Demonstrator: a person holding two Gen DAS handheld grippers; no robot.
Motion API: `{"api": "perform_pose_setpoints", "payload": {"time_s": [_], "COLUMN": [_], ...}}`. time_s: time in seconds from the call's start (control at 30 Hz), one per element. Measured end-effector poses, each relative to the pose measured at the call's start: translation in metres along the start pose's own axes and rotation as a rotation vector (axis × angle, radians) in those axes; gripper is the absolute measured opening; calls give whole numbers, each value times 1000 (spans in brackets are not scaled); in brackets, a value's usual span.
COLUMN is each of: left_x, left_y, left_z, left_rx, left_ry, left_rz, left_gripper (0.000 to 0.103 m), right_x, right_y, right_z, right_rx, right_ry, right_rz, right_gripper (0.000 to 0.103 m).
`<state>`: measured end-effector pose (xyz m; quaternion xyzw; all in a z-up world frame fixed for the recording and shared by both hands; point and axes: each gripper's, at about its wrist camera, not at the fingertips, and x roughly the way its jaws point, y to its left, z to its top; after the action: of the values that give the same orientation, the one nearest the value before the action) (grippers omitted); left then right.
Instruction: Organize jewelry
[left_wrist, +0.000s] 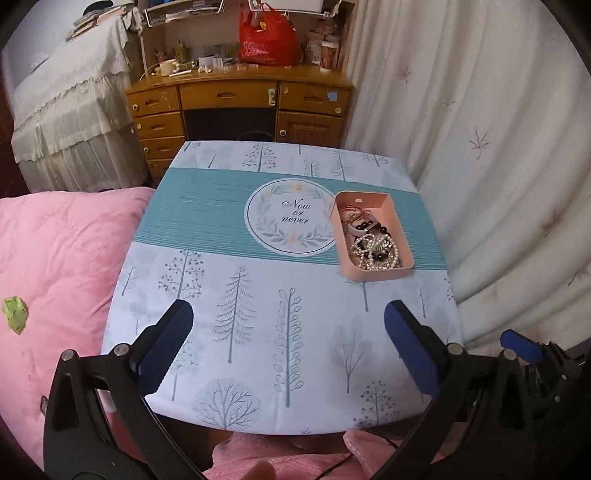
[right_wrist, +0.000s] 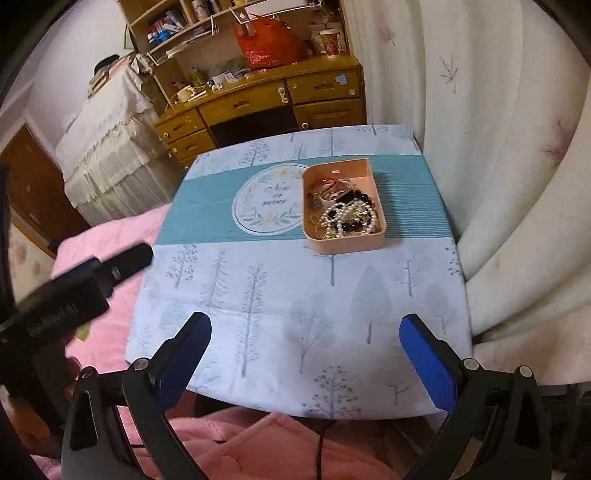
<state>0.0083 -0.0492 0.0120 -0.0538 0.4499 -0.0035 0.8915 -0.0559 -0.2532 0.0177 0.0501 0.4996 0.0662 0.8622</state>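
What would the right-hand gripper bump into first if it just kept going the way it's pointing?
Most likely the bare tablecloth. The open right gripper aims down at it, short of the pink tray of jewelry; depth is uncertain.

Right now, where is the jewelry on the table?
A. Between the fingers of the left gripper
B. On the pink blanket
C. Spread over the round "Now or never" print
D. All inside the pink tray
D: the pearl strands and dark beads lie piled inside the pink tray, which stands beside the round print, and nothing is between the open fingers of either gripper.
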Motion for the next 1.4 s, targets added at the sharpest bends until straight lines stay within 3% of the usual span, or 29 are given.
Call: {"api": "perform_pose_setpoints", "payload": {"time_s": [0.2, 0.6, 1.4], "left_x": [10, 6, 4], "left_y": [-12, 5, 11], "left_z": [-15, -26, -26], "left_rx": [33, -2, 3], "left_ry": [56, 44, 47], "left_rz": [22, 59, 50], "left_gripper": [103, 103, 103], "right_x": [-7, 1, -3], "right_y": [-7, -3, 6], "right_z": [2, 0, -3], "right_rx": [4, -23, -46], "right_ry": [-46, -36, -53], "right_rz": [-19, 24, -6], "right_gripper": [103, 103, 103]}}
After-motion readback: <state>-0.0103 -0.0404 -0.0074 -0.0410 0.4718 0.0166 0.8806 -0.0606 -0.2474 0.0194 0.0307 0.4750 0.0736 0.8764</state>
